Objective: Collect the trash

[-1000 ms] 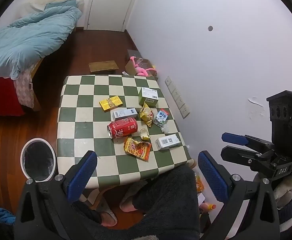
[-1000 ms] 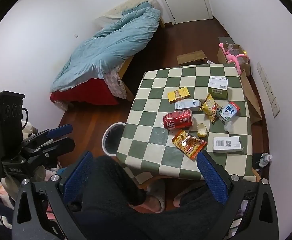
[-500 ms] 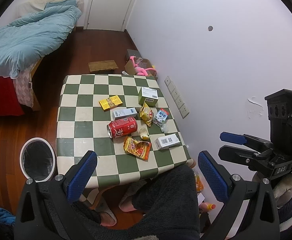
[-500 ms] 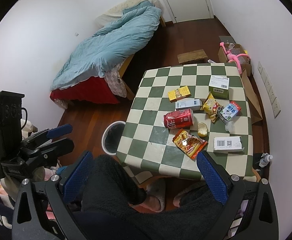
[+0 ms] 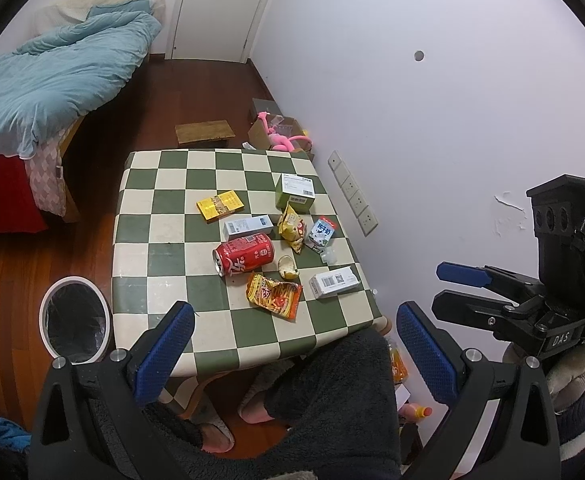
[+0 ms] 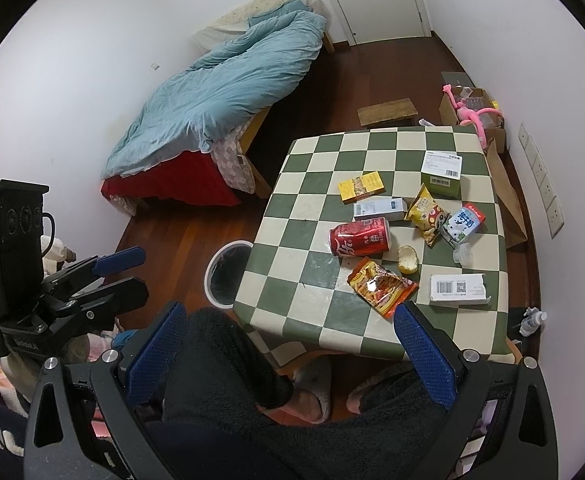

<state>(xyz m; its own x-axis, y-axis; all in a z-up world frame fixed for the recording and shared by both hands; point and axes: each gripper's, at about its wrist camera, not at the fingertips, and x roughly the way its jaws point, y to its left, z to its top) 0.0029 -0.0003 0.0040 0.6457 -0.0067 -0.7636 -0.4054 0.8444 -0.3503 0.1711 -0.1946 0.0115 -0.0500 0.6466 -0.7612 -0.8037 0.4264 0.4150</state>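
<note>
Both of your wrist cameras sit high above your lap and look steeply down, far from the litter. Your left view has the checkered table (image 5: 152, 216) at frame centre, the wall filling the right half, and the other gripper's blue fingers (image 5: 466, 274) at right. Your right view puts the table (image 6: 312, 184) right of centre, the bed (image 6: 220, 96) upper left, and the other gripper's fingers (image 6: 118, 258) at left. Both views share the table, the bin (image 5: 74, 320) (image 6: 226, 276), the bed and the door.
</note>
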